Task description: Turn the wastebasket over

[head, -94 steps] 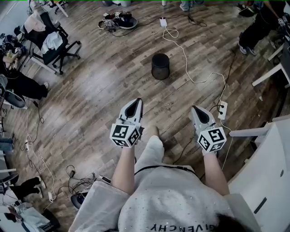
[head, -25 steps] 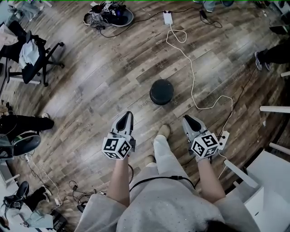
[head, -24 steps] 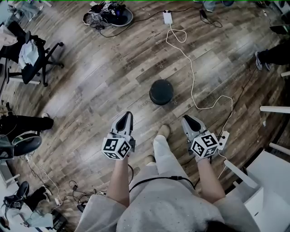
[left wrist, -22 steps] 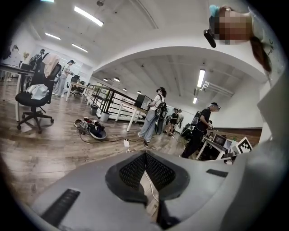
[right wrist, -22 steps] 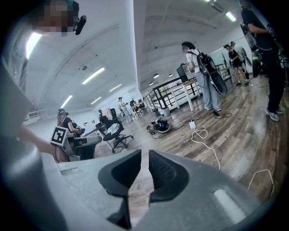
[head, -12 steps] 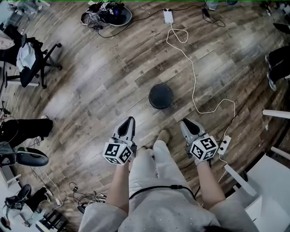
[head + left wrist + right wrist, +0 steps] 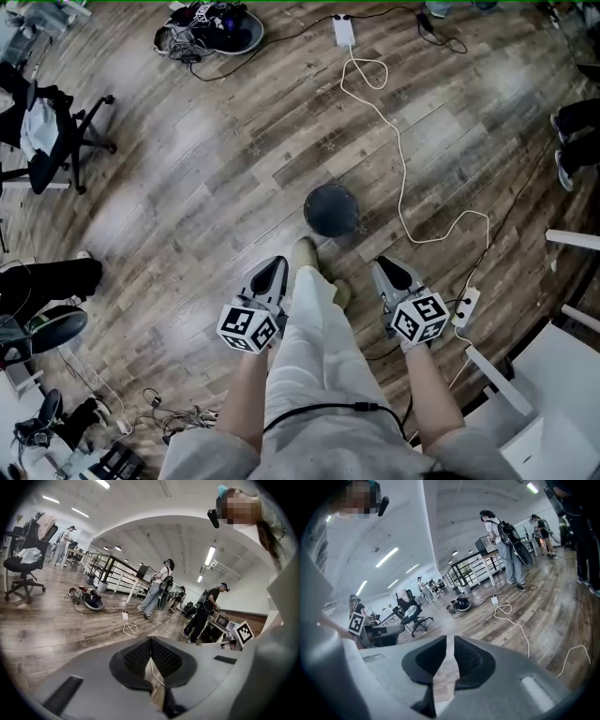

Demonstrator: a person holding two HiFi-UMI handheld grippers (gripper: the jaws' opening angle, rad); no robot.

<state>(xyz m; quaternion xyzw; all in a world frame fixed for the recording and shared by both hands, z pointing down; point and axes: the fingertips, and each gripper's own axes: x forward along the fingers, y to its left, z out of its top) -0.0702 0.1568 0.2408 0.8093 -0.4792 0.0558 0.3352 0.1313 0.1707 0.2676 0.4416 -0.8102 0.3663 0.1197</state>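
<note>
Two grippers, neither on anything. The left gripper had its jaws pressed together and empty. The right gripper had a narrow gap between its jaws, with only floor showing through. Both hung low on either side of the person's leg, pointing toward the wastebasket. It stood on the wood floor just ahead of the foot, apart from both tools. A white cable ran past its right side, near it but seemingly not touching.

Step in hand, as I judged it, was the approach. To do it well: spread both sets of jaws before contact and come at the rim from opposite sides. Pinch the wall firmly, lift clear of the floor, then rotate and set it down flat. One side gripped alone would likely let it swing or slip. Keep the turn clear of the cable and the foot.

Container: from above the top read as a dark round disc — couldn't tell whether that was an open mouth or a base, and no contents could be made out
</note>
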